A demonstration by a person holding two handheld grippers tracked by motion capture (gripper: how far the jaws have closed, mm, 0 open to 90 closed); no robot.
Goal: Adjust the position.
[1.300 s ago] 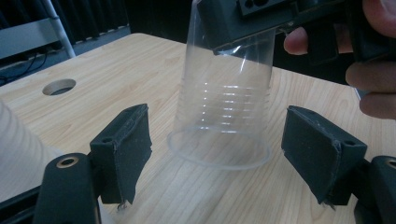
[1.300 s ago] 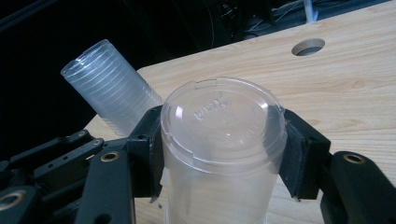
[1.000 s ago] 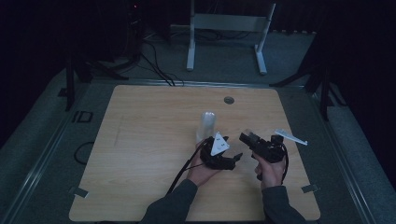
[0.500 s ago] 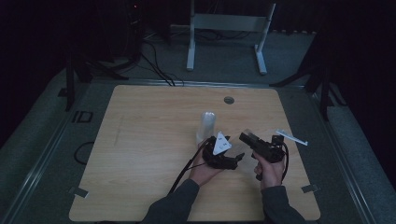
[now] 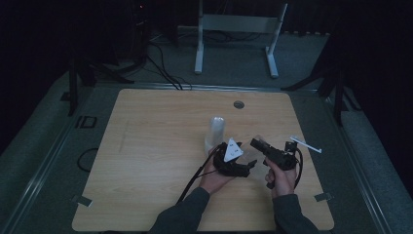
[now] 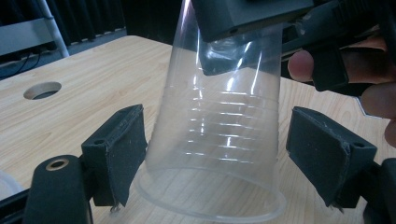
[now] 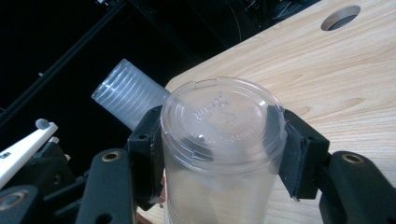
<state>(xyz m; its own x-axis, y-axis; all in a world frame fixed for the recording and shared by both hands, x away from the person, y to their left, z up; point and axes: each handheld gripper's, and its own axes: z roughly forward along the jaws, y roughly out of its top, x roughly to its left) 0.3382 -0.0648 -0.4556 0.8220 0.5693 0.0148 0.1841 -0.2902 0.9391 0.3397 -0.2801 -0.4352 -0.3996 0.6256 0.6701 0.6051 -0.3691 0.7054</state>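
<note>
- The right gripper [image 7: 219,154] is closed on a clear plastic cup [image 7: 219,140], gripping near its base.
- The left gripper [image 6: 233,154] has just been opening; its pads stand apart beside the cup.

The wooden table [image 5: 146,146] is light brown with a round hole [image 5: 238,104] near its far edge. A white strip [image 5: 306,144] lies near the right edge of the table. Past the far side stands a white metal stand [image 5: 236,24] on the grey floor [image 5: 48,126]. Black cables [image 5: 163,68] trail over the floor at the far left.
</note>
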